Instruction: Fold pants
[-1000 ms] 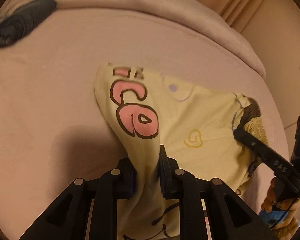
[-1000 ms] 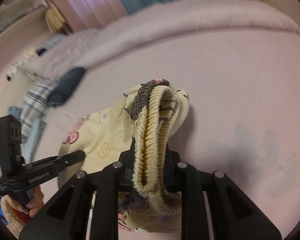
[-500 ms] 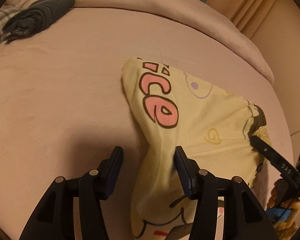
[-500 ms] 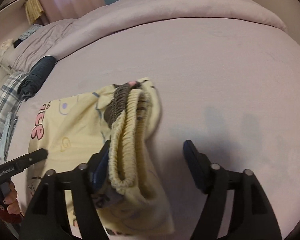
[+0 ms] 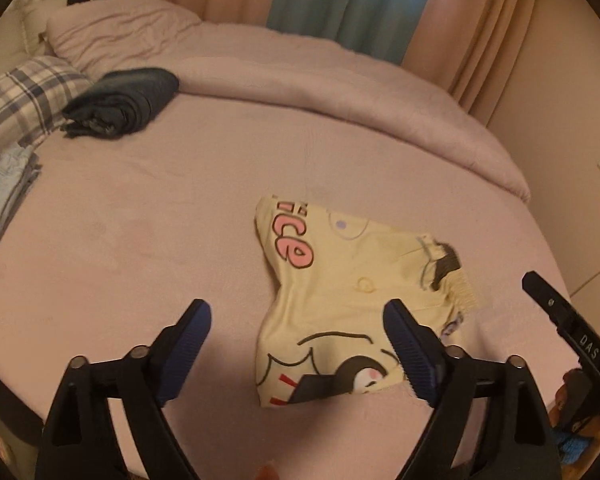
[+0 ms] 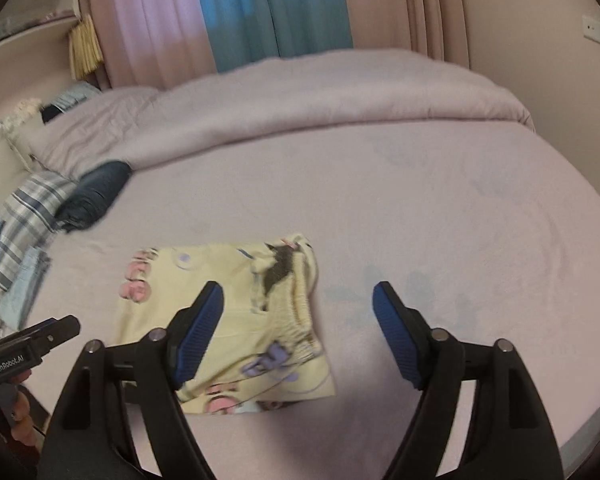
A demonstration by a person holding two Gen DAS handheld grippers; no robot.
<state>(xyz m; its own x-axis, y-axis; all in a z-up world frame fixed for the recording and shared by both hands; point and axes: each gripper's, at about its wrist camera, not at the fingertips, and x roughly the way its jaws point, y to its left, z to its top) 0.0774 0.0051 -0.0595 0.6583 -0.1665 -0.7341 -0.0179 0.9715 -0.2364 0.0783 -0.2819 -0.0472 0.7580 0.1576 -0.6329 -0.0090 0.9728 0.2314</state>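
The pale yellow cartoon-print pants (image 5: 352, 292) lie folded in a small bundle on the pink bed sheet (image 5: 160, 240), with the elastic waistband on the right side. My left gripper (image 5: 296, 312) hovers above their near part; its jaws are opening and nothing is pressed between them. In the right wrist view the pants (image 6: 260, 340) lie flat below and left of my right gripper (image 6: 298, 289), whose jaws are also opening with no cloth in them. Each gripper shows at the edge of the other's view: the right gripper (image 5: 560, 320) and the left gripper (image 6: 40, 340).
A dark rolled garment (image 5: 124, 100), a plaid cloth (image 5: 20, 100) and folded light blue cloth (image 5: 4, 188) lie at the bed's left. A bunched duvet (image 5: 300, 68) runs along the far side, with curtains (image 5: 340, 0) behind. The bed edge (image 6: 580, 420) curves near right.
Both grippers let go of the pants, opened wide, and rose and drew back. The lifted folds dropped, and the pants now lie flat on the sheet.
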